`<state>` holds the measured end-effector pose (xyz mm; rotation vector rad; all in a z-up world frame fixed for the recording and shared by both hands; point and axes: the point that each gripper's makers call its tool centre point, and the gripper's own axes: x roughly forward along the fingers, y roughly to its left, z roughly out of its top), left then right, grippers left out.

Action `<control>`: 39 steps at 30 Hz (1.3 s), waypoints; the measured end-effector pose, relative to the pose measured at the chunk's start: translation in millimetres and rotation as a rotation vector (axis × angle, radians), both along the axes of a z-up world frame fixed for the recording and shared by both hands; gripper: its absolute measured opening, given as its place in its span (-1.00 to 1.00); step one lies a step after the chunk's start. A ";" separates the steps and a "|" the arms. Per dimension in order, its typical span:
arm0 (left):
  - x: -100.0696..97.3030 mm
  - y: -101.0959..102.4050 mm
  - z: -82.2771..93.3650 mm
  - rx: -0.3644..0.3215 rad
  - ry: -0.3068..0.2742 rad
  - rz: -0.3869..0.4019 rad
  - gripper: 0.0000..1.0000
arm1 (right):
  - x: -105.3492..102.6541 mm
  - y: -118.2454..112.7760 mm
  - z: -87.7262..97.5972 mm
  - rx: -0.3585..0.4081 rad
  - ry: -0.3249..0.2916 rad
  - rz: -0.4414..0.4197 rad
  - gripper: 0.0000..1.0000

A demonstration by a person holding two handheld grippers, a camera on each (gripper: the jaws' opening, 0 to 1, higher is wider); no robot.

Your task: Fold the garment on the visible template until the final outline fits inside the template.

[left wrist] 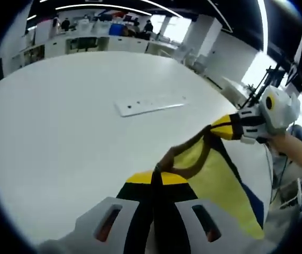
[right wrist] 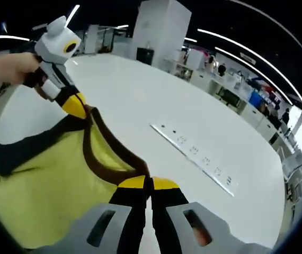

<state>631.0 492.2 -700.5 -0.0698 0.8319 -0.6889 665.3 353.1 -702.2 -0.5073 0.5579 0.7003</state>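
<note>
A yellow garment (left wrist: 220, 180) with a brown neck band and dark edging hangs lifted above the white table (left wrist: 61, 121), stretched between both grippers. My left gripper (left wrist: 158, 177) is shut on the brown band at one side. In the left gripper view my right gripper (left wrist: 222, 126) comes in from the right, pinching the band's other side. In the right gripper view the garment (right wrist: 45, 180) spreads to the lower left. There my right gripper (right wrist: 151, 182) is shut on the band, and my left gripper (right wrist: 78, 106) grips it at the upper left.
A long white strip with small dark marks (left wrist: 150, 105) (right wrist: 196, 153) lies flat on the table beyond the garment. A person's hand (right wrist: 8, 66) holds the left gripper. Desks, shelves and people stand far behind the table (right wrist: 140, 95).
</note>
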 end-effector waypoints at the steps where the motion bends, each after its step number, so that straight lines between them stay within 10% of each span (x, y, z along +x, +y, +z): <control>1: 1.3 0.2 -3.5 0.002 0.007 0.000 -1.00 | 2.8 0.2 -4.0 -0.009 0.004 0.000 -0.96; 39: 33.8 10.6 -50.1 0.036 0.103 0.057 -0.91 | 34.8 6.2 -52.2 -0.049 0.043 0.003 -0.94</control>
